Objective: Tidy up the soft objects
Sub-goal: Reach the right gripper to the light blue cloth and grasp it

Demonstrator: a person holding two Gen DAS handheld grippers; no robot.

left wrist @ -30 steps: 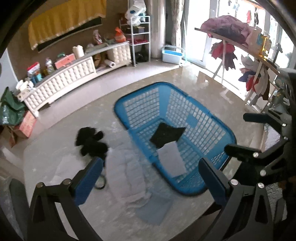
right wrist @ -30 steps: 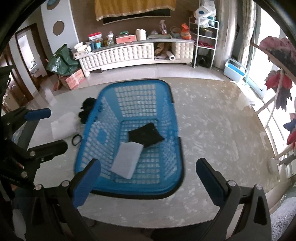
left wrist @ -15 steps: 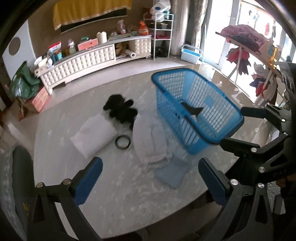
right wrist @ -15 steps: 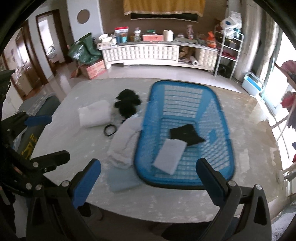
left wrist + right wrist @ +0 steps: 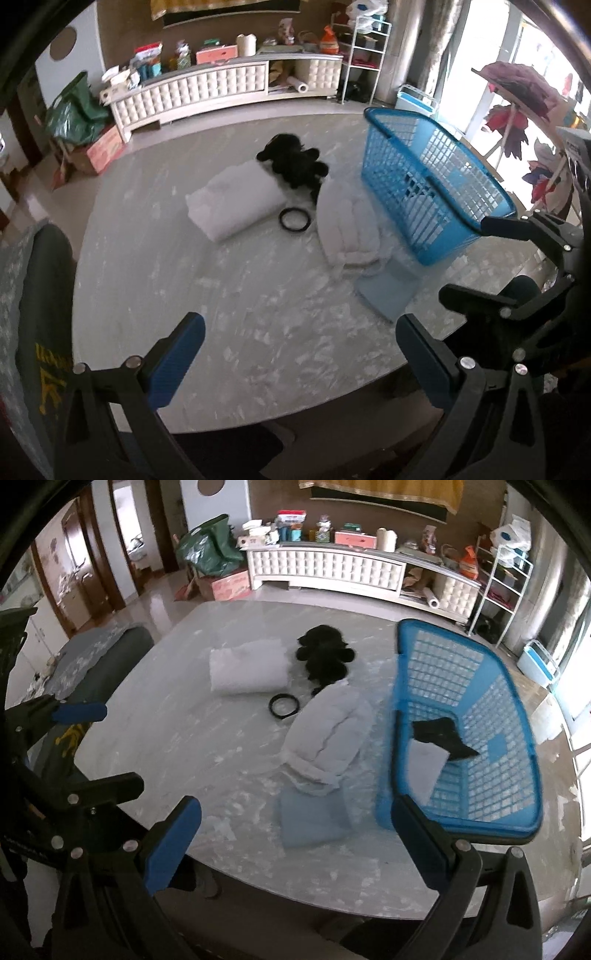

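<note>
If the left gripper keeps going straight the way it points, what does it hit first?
Probably bare tabletop. The left gripper is open and empty, aimed at clear marble short of the folded white pile and the light blue cloth. Depth is uncertain.

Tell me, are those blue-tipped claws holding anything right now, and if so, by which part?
Nothing is held. Both the left gripper and the right gripper are open and empty above the table; the cloths lie loose there or in the blue basket.
</note>
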